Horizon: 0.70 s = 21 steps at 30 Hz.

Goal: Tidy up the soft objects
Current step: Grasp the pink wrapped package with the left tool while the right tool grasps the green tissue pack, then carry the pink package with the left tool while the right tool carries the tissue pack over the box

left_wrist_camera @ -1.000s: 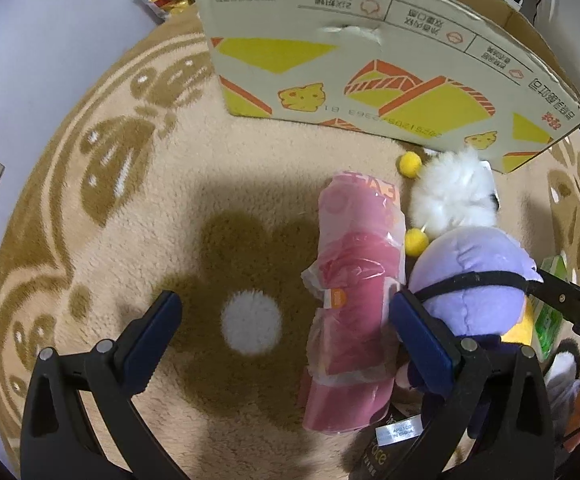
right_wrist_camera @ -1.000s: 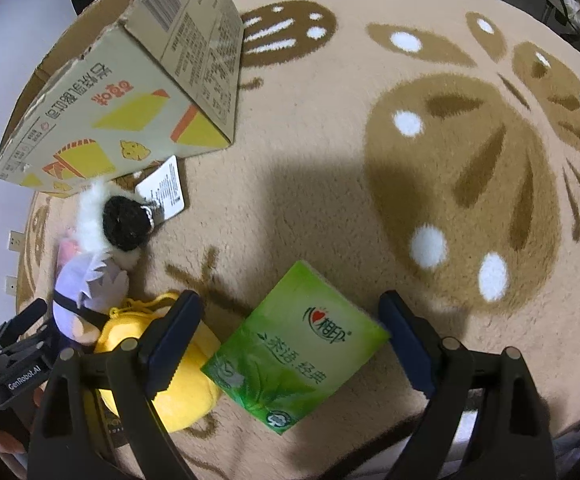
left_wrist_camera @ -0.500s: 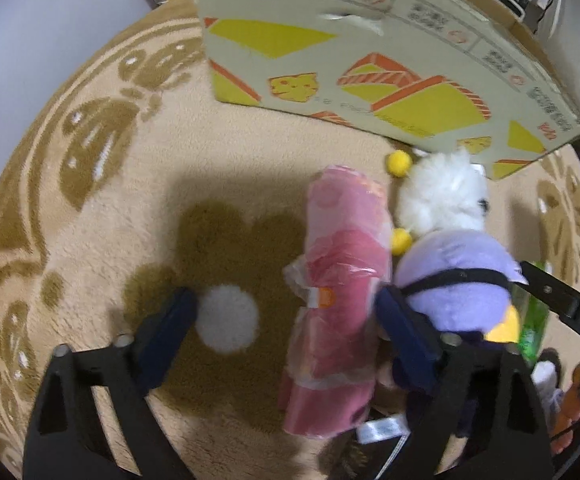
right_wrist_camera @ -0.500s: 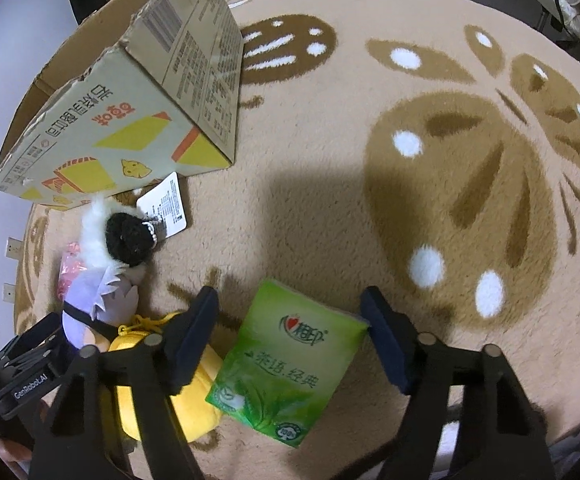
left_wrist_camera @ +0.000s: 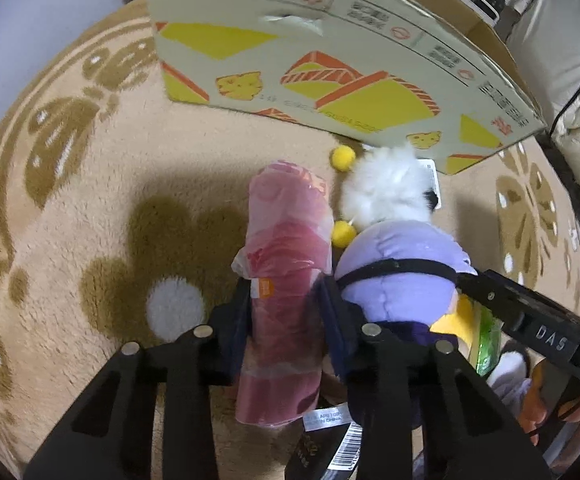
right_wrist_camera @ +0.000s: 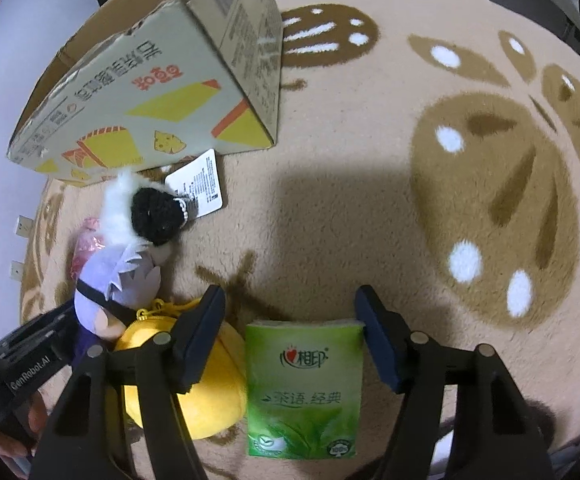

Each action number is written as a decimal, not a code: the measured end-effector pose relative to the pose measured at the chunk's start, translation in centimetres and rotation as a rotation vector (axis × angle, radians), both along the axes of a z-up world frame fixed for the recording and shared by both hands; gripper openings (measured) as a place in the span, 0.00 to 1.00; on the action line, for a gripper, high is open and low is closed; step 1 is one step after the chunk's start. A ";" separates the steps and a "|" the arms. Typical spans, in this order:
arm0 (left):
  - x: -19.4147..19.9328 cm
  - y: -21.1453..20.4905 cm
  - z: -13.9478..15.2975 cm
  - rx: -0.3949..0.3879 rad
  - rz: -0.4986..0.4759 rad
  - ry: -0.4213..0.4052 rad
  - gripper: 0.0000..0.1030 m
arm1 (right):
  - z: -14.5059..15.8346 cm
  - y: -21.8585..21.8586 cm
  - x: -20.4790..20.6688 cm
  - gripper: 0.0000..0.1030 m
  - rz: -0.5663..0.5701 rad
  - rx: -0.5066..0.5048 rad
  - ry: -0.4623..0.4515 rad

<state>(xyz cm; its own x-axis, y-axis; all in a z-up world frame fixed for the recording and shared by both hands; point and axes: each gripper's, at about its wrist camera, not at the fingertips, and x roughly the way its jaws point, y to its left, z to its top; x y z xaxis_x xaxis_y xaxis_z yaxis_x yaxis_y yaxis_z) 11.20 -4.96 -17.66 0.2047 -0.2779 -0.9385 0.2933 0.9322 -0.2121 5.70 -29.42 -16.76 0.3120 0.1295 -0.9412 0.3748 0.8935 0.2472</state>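
Observation:
My left gripper (left_wrist_camera: 285, 300) is shut on a pink roll wrapped in clear plastic (left_wrist_camera: 285, 264) that lies on the rug. A purple plush doll with white hair (left_wrist_camera: 398, 256) lies right beside it; it also shows in the right wrist view (right_wrist_camera: 117, 276). My right gripper (right_wrist_camera: 294, 320) is open, its fingers on either side of a green tissue pack (right_wrist_camera: 304, 388) that lies flat on the rug. A yellow plush (right_wrist_camera: 205, 380) lies left of the pack, under my left finger.
A large cardboard box with yellow and orange print (left_wrist_camera: 330, 60) stands on the rug behind the toys; it also shows in the right wrist view (right_wrist_camera: 161, 92). A white tag (right_wrist_camera: 199, 184) lies by the doll's head. The brown-patterned rug (right_wrist_camera: 450, 184) spreads to the right.
My left gripper has closed from wide open onto the pink roll. My right gripper has moved over the green tissue pack, which now sits squarely between its fingers.

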 end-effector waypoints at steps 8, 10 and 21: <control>-1.4 -2.2 1.4 0.075 -0.069 -0.107 0.15 | -0.4 0.0 -1.2 0.53 0.043 -0.103 0.033; -1.4 -2.3 1.7 0.089 -0.066 -0.124 0.14 | -0.3 0.3 -1.2 0.53 0.049 -0.111 0.026; -1.8 -0.9 4.9 0.178 0.004 -0.252 0.14 | 3.1 0.0 -1.6 0.52 0.020 -0.131 -0.166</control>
